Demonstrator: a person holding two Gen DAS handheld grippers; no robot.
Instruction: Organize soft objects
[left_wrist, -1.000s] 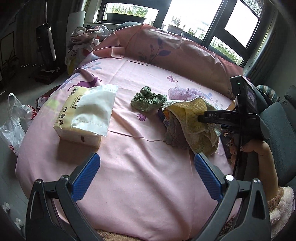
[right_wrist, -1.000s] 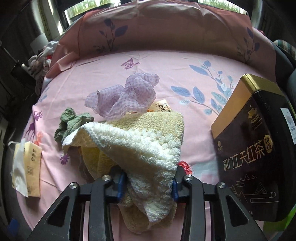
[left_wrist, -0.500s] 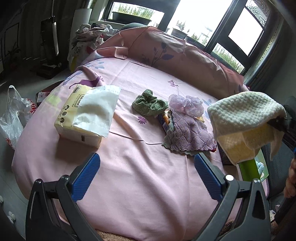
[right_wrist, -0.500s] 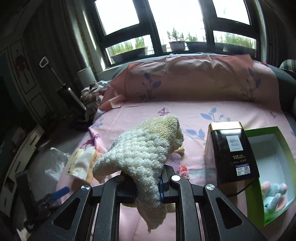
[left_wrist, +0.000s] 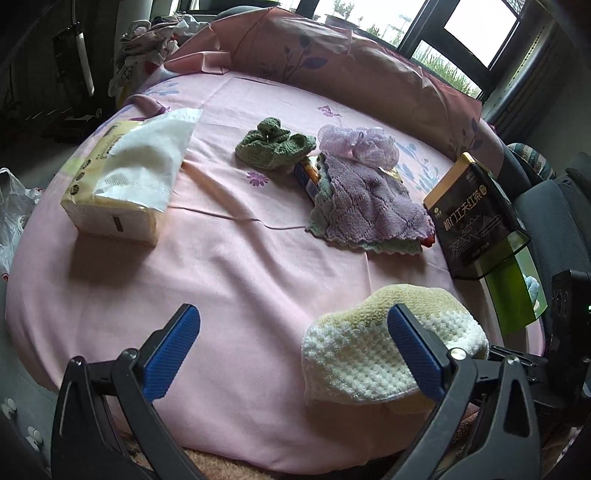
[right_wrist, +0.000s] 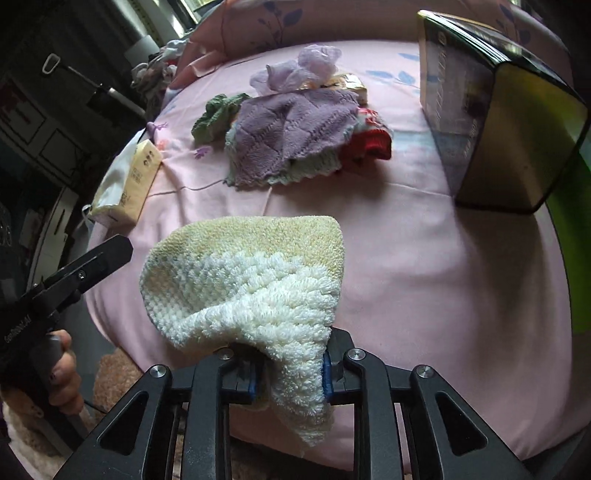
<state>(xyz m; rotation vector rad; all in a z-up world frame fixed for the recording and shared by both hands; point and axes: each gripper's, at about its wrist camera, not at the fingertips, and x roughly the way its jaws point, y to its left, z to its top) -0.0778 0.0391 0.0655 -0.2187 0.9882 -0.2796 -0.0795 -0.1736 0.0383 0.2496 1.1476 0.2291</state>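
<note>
On the pink bed (left_wrist: 258, 295), our left gripper (left_wrist: 291, 343) waits wide and empty. Beside it, our right gripper (right_wrist: 290, 373) lays the cream towel (right_wrist: 243, 280) down, jaws opening with a corner between them. Next, probably flattening or folding it, calling for both grippers.

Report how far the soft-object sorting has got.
Done: nothing visibly sorted. In hand: the cream towel lies on the pink sheet, a corner between the right gripper's opening jaws. Left: purple cloth, green cloth, mesh puff. Left gripper open, empty.
</note>
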